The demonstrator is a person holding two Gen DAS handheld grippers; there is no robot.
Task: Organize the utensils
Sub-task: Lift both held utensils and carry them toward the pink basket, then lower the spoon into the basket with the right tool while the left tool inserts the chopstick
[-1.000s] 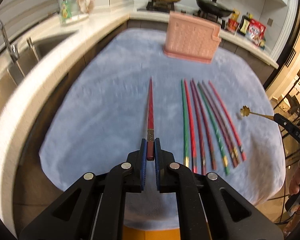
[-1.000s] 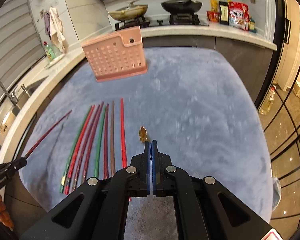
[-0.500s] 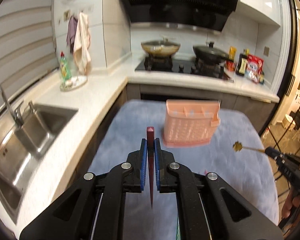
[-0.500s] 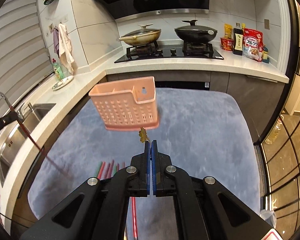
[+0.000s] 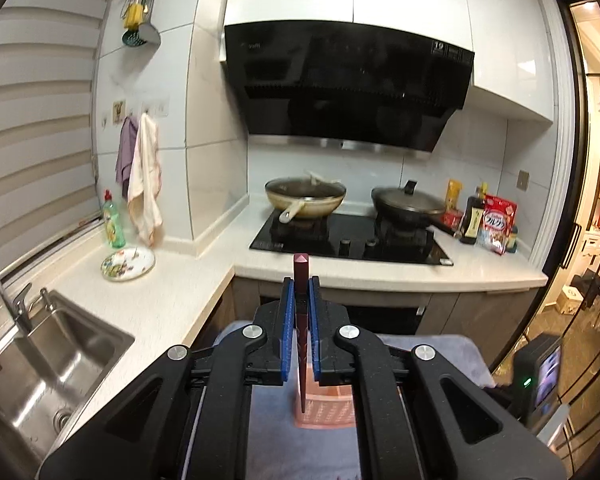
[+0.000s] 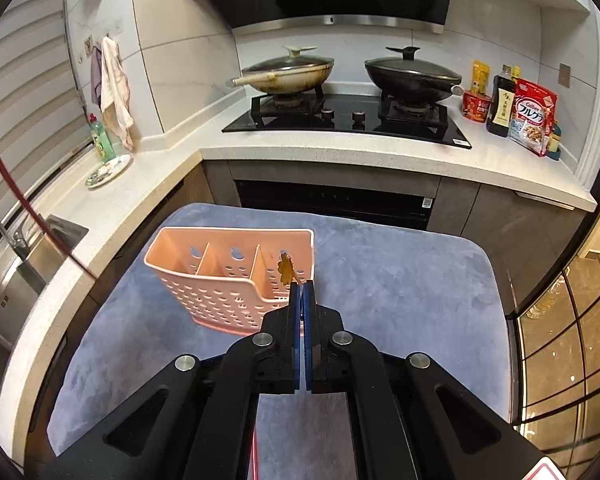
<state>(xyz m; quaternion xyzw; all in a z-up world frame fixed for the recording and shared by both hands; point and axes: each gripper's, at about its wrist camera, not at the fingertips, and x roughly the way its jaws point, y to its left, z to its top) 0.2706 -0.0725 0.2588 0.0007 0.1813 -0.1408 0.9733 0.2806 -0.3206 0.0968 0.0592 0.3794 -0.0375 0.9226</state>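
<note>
Both grippers have risen from the blue cloth since a second ago, when the left one held its chopstick flat among the row and the caddy stood far off.

Now the left gripper [image 5: 300,284] clamps a dark red chopstick [image 5: 301,320] between its blue pads, jaws narrow; the stick stands nearly upright, its blunt end poking above the pads and its thin tip hanging down in front of the pink caddy [image 5: 328,408] below. In the right wrist view the same chopstick [image 6: 16,192] shows as a red line slanting down, left of the caddy.

The right gripper [image 6: 301,286] is pinched tight on a thin gold utensil with a flower-shaped end [image 6: 286,269] (its handle is hidden between the pads). That flower end sits over the caddy's [image 6: 220,280] rightmost compartment, just above the front wall; whether it touches the plastic cannot be told.

The caddy, with three compartments, stands on the blue cloth [image 6: 400,280]. Beyond the caddy runs the counter [image 6: 340,152] with a hob, a pale wok [image 6: 292,74] and a black wok [image 6: 414,76]. Left of the caddy lies the steel sink [image 6: 16,280].
</note>
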